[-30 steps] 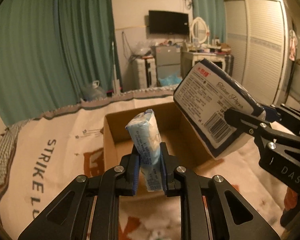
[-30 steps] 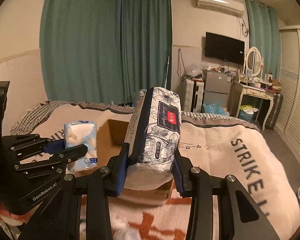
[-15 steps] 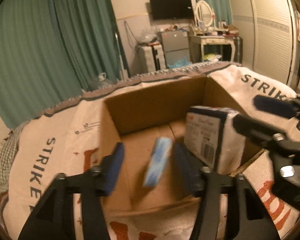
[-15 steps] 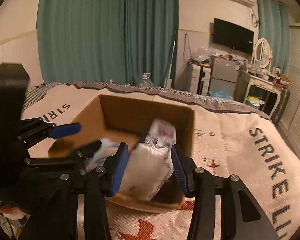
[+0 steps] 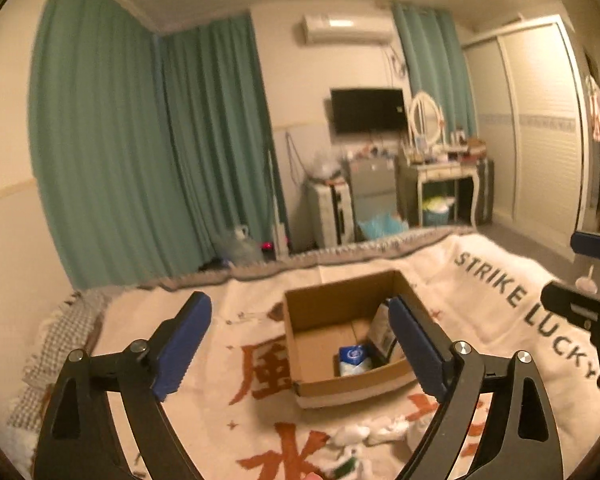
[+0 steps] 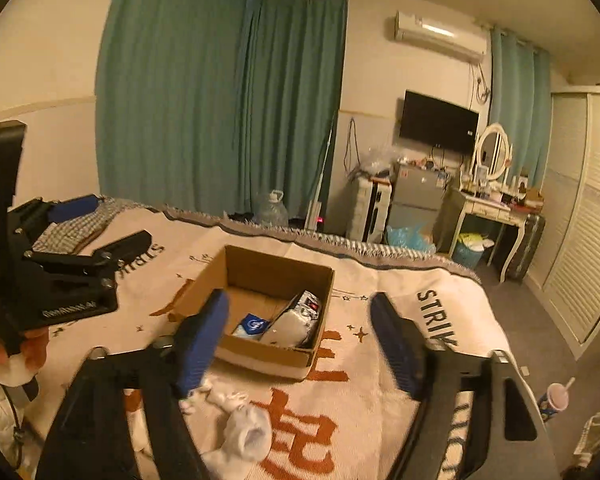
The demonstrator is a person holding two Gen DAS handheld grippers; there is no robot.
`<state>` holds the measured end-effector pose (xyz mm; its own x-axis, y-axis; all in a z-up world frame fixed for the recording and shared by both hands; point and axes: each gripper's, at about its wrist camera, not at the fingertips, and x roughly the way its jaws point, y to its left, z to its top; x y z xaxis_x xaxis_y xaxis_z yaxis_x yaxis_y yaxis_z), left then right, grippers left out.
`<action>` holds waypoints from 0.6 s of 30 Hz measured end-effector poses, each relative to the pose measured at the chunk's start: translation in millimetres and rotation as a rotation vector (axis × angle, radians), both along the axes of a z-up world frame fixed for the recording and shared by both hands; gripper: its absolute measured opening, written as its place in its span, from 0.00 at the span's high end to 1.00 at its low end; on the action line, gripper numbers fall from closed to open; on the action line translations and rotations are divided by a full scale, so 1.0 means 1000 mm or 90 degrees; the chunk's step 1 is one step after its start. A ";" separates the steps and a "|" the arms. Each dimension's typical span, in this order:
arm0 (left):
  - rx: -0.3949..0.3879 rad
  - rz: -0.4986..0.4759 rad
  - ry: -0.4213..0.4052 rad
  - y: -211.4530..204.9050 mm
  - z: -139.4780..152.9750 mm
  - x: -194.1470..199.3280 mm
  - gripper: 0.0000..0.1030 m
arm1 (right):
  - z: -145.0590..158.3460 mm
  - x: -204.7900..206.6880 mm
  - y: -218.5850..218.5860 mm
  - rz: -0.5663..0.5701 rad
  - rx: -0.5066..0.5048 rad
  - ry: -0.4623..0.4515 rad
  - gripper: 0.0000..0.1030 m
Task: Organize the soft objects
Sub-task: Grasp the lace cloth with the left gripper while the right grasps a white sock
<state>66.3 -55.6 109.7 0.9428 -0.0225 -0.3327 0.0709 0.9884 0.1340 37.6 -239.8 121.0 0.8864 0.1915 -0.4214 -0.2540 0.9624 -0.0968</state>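
Both tissue packs are seen inside the cardboard box (image 6: 260, 276) on the blanket (image 6: 388, 304): the small blue pack (image 6: 252, 325) at the near side, the larger white pack (image 6: 296, 320) leaning against the right wall. The left gripper (image 5: 300, 344) and right gripper (image 6: 300, 336) are held near the box, their jaws just spread wide apart, with nothing clamped.

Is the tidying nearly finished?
Partly. The small blue tissue pack and the big tissue pack lie in the cardboard box. Both hand-held grippers, left and right, have just been opening, nothing between them. White socks wait on the blanket.
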 end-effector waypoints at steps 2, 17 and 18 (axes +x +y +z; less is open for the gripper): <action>-0.005 -0.001 -0.012 0.003 0.004 -0.022 0.11 | 0.006 -0.020 0.001 0.005 0.007 -0.003 0.08; -0.038 0.043 0.134 0.025 -0.105 -0.060 0.11 | -0.098 -0.064 0.024 -0.001 0.009 0.103 0.00; -0.039 0.051 0.149 0.026 -0.119 -0.056 0.11 | -0.113 -0.062 0.028 -0.003 -0.001 0.116 0.00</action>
<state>10.1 -29.8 -9.3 0.8402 0.0222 -0.5419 0.0140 0.9979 0.0627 -24.0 -211.8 8.2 0.7965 0.1864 -0.5752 -0.2626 0.9635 -0.0514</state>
